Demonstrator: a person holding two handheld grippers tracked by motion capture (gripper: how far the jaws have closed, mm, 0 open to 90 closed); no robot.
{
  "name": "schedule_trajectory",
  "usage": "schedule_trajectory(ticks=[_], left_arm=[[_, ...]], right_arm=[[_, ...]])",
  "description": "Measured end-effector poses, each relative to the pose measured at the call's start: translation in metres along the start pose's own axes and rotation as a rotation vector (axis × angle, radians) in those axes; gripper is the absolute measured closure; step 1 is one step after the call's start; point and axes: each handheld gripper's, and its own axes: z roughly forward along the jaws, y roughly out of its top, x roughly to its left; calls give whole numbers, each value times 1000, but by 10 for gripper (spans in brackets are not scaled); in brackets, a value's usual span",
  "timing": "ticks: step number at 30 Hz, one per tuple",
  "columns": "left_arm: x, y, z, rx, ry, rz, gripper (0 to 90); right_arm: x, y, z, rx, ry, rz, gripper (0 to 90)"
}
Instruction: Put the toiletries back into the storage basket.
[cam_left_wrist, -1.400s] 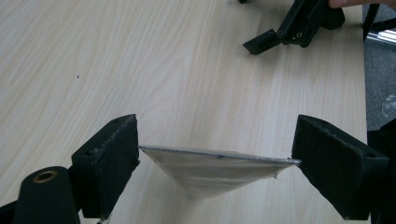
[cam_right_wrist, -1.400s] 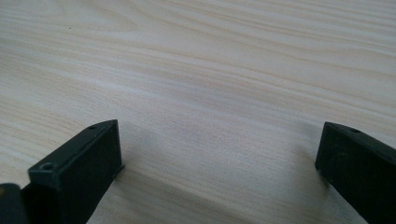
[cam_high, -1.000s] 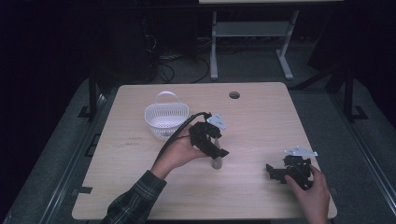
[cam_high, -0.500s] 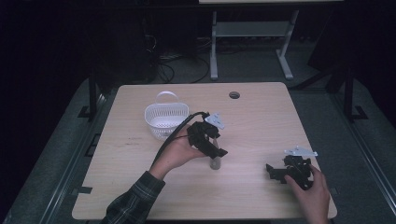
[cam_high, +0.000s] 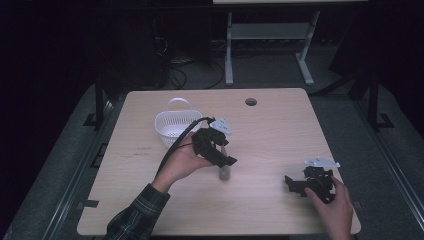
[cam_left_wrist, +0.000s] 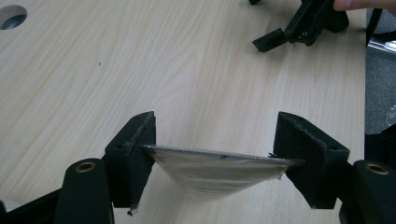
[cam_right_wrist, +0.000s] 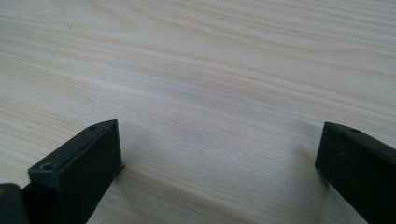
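Nothing has moved: left hand-held gripper (cam_high: 222, 161) tilts down, pinching a grey cylinder (cam_left_wrist: 219, 171); right hand-held gripper (cam_right_wrist: 219, 154) spread.

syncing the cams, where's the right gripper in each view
high view: right gripper at lower right, low over the table, fingers pointing left.
left gripper view: top right, far off.
right gripper view: its own fingers rise from the bottom corners, open.
shared landmark: the light wood table.
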Motion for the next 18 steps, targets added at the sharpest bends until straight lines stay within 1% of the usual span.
schedule_trajectory(ticks=[3,6,7,10,14,16,17,18], left_arm=[[1,-2,-4,-7,9,-11,298],[3,-5,-7,-5,16,-19,298],[4,-5,-9,3,19,-17,298],[5,-9,-12,-3,25,-32,298],[9,-14,-17,-5,35,-39,298],[10,-16,-19,-11,42,-51,298],[11,-17,-20,-6,44,-47,298],[12,-18,-21,-7,46,-52,298]], right_arm=[[0,0,0,0,0,0,0],[0,0,0,0,0,0,0],[0,0,0,0,0,0,0],[0,0,0,0,0,0,0],[0,0,0,0,0,0,0],[0,0,0,0,0,0,0],[0,0,0,0,0,0,0],[0,0,0,0,0,0,0]])
